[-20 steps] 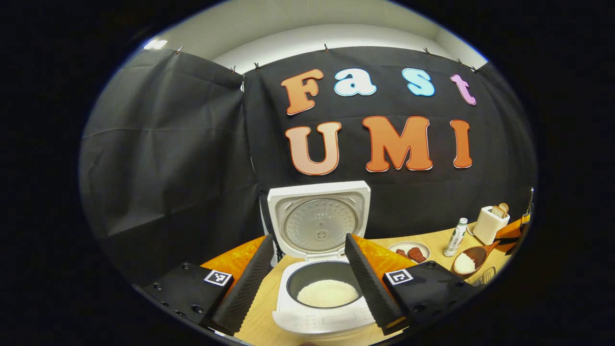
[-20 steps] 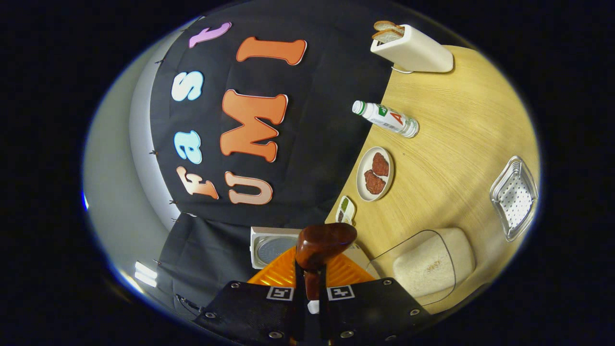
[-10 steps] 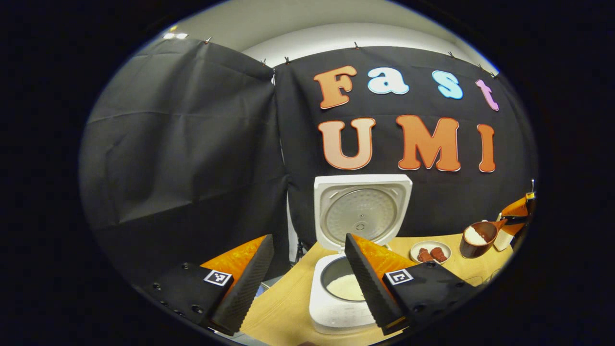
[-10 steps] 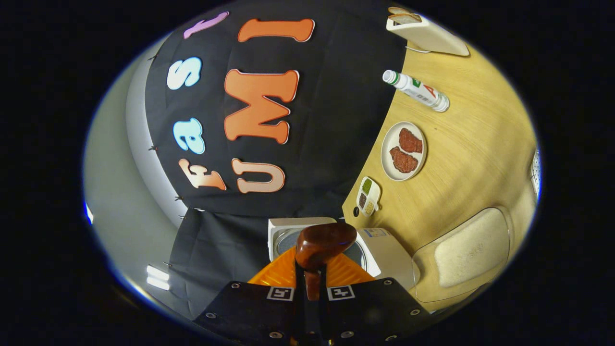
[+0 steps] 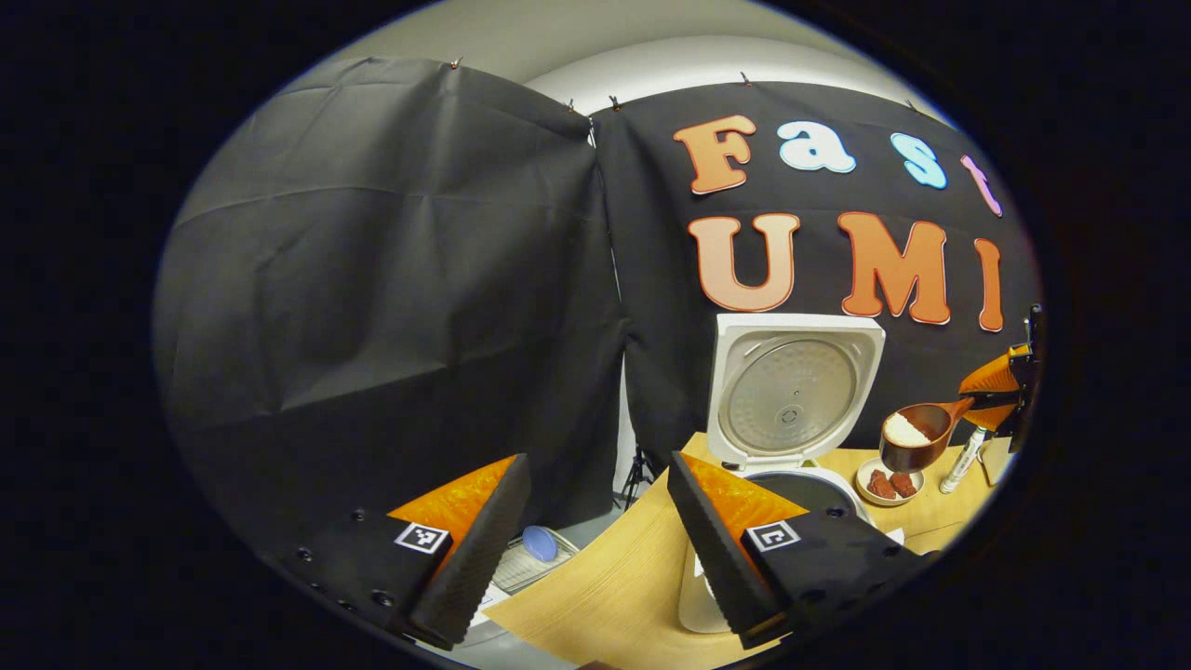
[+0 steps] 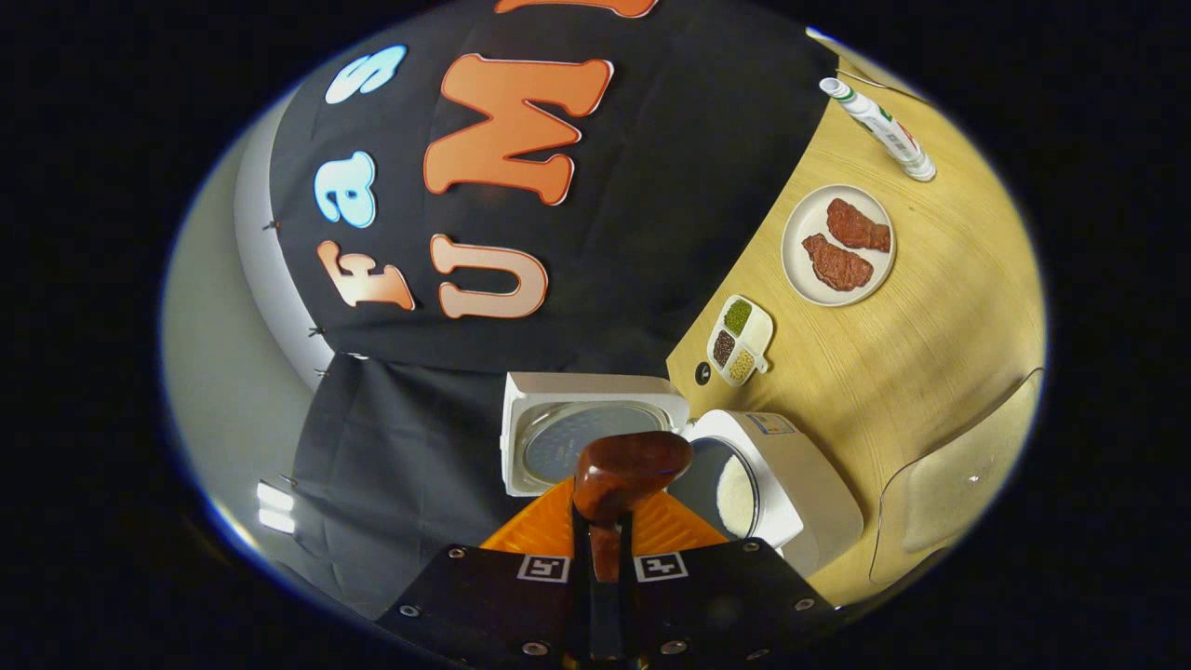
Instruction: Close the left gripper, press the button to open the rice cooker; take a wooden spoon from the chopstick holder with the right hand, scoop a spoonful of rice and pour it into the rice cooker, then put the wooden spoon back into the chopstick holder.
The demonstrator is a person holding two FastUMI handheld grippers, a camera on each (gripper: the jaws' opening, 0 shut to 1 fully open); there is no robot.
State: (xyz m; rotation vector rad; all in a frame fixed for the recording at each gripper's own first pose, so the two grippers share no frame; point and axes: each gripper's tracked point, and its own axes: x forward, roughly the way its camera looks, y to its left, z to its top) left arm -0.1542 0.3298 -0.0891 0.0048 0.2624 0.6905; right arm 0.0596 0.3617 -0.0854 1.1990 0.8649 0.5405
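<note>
- right claw (image 6: 604, 549) clamped on wooden spoon (image 5: 916, 435) handle, has carried the rice-loaded bowl up from the table (image 6: 893, 344) toward rice cooker (image 6: 777, 479); pour looks next
- left claw (image 5: 595, 530) open, empty, swung aside
- cooker lid up, pot at 3 o'clock of spoon bowl, near

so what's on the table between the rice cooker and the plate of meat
A small divided dish of grains sits between the rice cooker and the plate of meat, seen in the right gripper view.
</note>
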